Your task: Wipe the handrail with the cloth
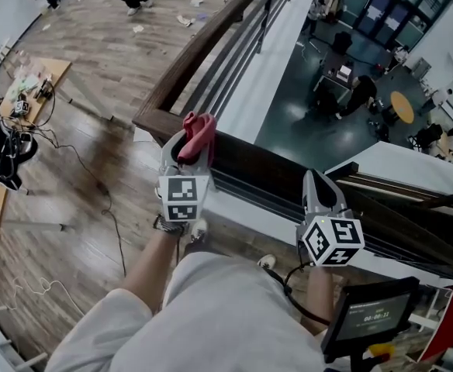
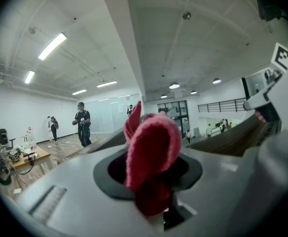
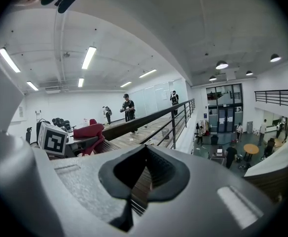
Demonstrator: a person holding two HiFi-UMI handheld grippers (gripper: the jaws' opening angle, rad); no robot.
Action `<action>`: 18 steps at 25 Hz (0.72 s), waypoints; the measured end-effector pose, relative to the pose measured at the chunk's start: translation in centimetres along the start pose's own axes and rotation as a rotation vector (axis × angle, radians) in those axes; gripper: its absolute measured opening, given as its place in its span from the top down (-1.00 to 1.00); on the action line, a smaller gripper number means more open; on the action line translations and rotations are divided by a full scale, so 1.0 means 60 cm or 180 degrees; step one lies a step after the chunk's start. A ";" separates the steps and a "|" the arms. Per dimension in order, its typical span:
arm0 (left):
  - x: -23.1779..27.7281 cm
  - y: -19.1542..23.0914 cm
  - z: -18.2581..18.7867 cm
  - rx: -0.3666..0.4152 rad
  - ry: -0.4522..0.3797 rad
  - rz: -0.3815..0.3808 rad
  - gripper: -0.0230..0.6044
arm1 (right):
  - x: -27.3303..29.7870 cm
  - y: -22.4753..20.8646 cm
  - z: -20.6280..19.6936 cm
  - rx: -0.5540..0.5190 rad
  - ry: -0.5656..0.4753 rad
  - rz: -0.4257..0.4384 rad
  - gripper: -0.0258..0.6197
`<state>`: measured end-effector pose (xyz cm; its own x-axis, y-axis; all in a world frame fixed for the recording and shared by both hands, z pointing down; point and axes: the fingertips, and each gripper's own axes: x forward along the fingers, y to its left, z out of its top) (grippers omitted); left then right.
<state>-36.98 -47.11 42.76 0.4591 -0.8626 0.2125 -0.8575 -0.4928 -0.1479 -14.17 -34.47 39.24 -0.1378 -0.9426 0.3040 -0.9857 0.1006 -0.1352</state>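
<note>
A dark wooden handrail [image 1: 205,41] runs away from me and turns a corner toward the right. My left gripper [image 1: 188,143] is shut on a bunched red cloth [image 1: 199,132], which it holds at that corner, on or just above the rail top. In the left gripper view the cloth [image 2: 151,149] fills the gap between the jaws. My right gripper [image 1: 316,181] hovers to the right, near the lower rail section, shut and empty. The right gripper view shows its jaws [image 3: 145,174] closed, with the cloth [image 3: 87,131] and handrail [image 3: 144,118] to the left.
Beyond the rail lies an open drop to a lower hall [image 1: 343,76] with people and tables. A table [image 1: 32,80] with cables stands at the left, and a cable [image 1: 106,204] trails across the wooden floor. A small screen [image 1: 370,316] hangs at my lower right.
</note>
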 end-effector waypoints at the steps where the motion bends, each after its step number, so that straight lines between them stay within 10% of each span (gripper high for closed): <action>1: 0.000 -0.005 0.002 0.0008 0.0000 -0.0006 0.44 | -0.004 -0.008 -0.002 0.0017 0.0010 -0.0045 0.91; 18: -0.005 -0.048 0.005 0.0023 0.0028 -0.0010 0.44 | -0.048 -0.072 -0.021 0.0122 0.0017 -0.0178 0.91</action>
<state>-34.59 -45.48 42.80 0.4596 -0.8601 0.2213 -0.8544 -0.4962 -0.1543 -9.64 -31.82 40.13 -0.0833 -0.9447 0.3173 -0.9875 0.0355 -0.1537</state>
